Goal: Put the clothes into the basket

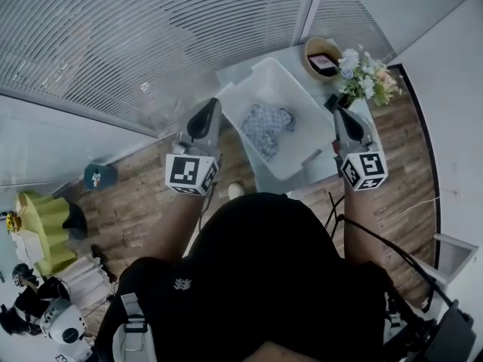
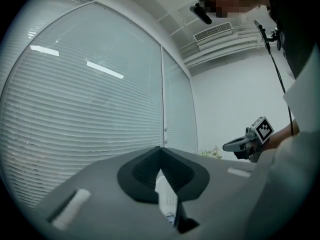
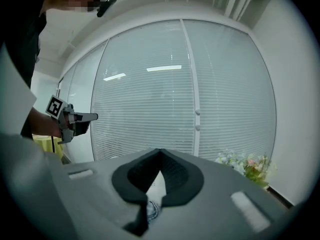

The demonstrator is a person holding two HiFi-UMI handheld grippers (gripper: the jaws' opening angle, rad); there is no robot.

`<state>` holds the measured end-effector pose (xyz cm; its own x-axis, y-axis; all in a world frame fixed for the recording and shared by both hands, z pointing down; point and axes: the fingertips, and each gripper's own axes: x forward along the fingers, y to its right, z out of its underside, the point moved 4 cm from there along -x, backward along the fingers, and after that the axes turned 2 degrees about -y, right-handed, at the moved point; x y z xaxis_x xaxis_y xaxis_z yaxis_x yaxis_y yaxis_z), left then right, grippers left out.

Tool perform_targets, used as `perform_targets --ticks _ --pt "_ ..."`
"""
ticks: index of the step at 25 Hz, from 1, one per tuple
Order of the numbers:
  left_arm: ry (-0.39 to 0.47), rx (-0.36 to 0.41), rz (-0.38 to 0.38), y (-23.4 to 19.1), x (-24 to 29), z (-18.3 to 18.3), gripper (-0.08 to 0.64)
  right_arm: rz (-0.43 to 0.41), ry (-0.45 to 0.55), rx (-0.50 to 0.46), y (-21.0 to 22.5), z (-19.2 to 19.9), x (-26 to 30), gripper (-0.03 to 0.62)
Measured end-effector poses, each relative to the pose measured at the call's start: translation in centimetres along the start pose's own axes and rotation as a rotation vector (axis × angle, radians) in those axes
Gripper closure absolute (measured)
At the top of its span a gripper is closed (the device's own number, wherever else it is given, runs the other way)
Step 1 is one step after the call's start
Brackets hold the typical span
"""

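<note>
A white plastic basket (image 1: 285, 89) stands on a pale table below me, and a blue and white patterned garment (image 1: 268, 127) lies crumpled inside it. My left gripper (image 1: 211, 105) hovers over the basket's left rim, its jaws shut with nothing between them. My right gripper (image 1: 341, 113) hovers just off the basket's right side, also shut and empty. In the left gripper view the left gripper (image 2: 160, 149) has its tips touching, and the right gripper (image 2: 226, 146) shows at the far right. In the right gripper view the right gripper (image 3: 160, 150) is closed, with a bit of the garment (image 3: 151, 209) under it.
A bouquet of flowers (image 1: 366, 78) and a round woven bowl (image 1: 323, 60) stand on the table behind the basket. Window blinds (image 1: 151, 36) run along the far side. A teal stool (image 1: 99, 176) and a yellow-green chair (image 1: 45, 225) stand on the wood floor at left.
</note>
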<state>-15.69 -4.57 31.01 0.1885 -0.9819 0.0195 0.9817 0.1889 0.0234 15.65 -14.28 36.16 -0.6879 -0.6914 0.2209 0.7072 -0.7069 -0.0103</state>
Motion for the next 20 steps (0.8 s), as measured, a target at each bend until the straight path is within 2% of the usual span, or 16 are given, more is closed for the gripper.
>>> perform_targets --ticks 9,20 --pt "-0.009 -0.006 0.018 0.5 -0.1 0.6 0.554 -0.028 -0.031 0.036 -0.7 1.4 0.1 0.591" --pt "0.005 -0.022 0.083 0.4 0.4 0.3 0.554 0.056 -0.091 0.038 -0.8 2.2 -1.5 0.591"
